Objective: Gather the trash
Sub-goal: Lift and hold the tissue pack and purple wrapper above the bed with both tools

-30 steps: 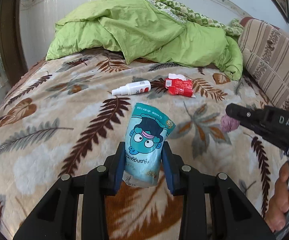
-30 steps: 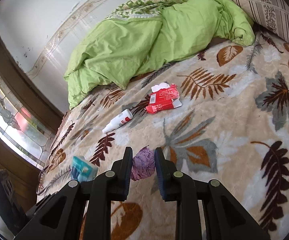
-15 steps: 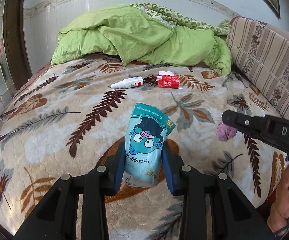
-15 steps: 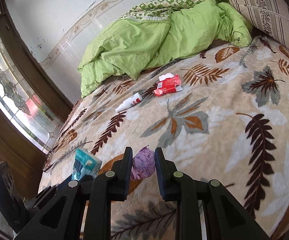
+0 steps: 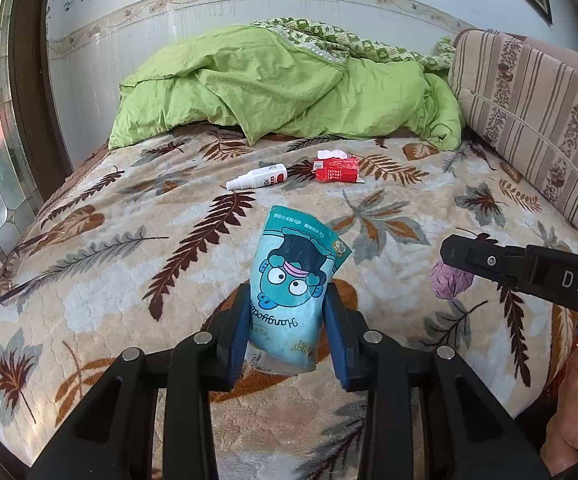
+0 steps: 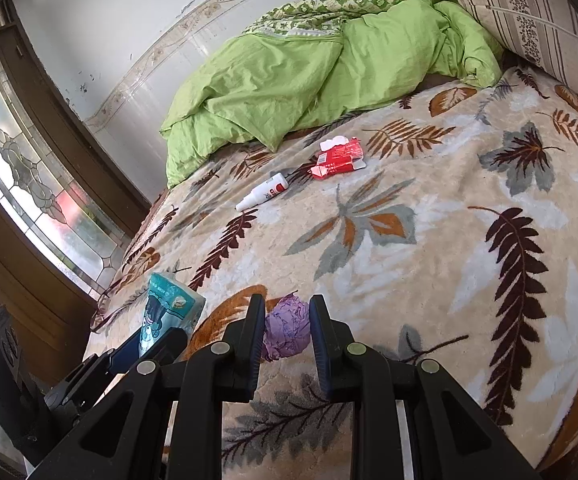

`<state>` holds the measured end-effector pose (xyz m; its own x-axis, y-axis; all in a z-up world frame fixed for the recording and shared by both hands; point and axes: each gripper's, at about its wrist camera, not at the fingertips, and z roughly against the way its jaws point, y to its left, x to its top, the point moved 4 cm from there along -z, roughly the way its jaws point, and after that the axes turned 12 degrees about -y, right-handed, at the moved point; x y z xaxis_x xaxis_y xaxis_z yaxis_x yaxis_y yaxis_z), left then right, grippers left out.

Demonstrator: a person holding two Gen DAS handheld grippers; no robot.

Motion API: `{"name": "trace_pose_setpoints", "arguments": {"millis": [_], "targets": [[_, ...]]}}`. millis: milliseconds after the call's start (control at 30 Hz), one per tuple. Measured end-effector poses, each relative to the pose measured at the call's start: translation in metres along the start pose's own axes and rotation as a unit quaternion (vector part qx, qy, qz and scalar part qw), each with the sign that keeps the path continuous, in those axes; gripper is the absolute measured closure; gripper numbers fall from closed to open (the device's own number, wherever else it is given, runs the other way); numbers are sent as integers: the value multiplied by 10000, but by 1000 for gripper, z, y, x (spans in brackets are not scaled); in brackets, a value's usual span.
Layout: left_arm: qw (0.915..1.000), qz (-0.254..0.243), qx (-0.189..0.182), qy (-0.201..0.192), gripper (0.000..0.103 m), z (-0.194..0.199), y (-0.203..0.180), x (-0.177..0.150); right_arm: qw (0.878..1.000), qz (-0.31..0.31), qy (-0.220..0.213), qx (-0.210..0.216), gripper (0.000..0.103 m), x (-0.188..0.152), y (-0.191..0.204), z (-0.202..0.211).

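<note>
Left wrist view: left gripper (image 5: pixel 287 322) clamps the blue pouch (image 5: pixel 295 288), right gripper (image 6: pixel 285 330) pinches the purple wad (image 6: pixel 287 330). I'd grip firm, carry both level to wherever trash goes.

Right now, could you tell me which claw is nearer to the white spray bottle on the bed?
Left, judged loosely. The left claw, gripping the blue pouch, sits almost straight before the spray bottle; the right claw, holding purple paper, is off to the right.

The blanket (image 5: pixel 137 264) is beige with brown and grey leaves. The quilt (image 5: pixel 289 92) is lime green. The pouch (image 5: pixel 293 284) is teal with a cartoon face, the paper ball (image 6: pixel 287 334) purple, the wrapper (image 5: pixel 335 170) red, the bottle (image 5: pixel 259 176) white, and the cushion (image 5: pixel 529 120) striped brown and beige.
</note>
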<state>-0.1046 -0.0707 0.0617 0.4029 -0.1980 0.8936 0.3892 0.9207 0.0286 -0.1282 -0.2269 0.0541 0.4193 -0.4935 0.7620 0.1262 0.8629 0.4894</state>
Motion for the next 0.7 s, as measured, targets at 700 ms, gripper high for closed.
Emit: {"name": "trace_pose_setpoints", "arguments": {"millis": [700], "targets": [[10000, -4, 7, 39, 69, -3, 2, -2, 10000, 8, 18, 27, 79, 0, 1, -2]]}}
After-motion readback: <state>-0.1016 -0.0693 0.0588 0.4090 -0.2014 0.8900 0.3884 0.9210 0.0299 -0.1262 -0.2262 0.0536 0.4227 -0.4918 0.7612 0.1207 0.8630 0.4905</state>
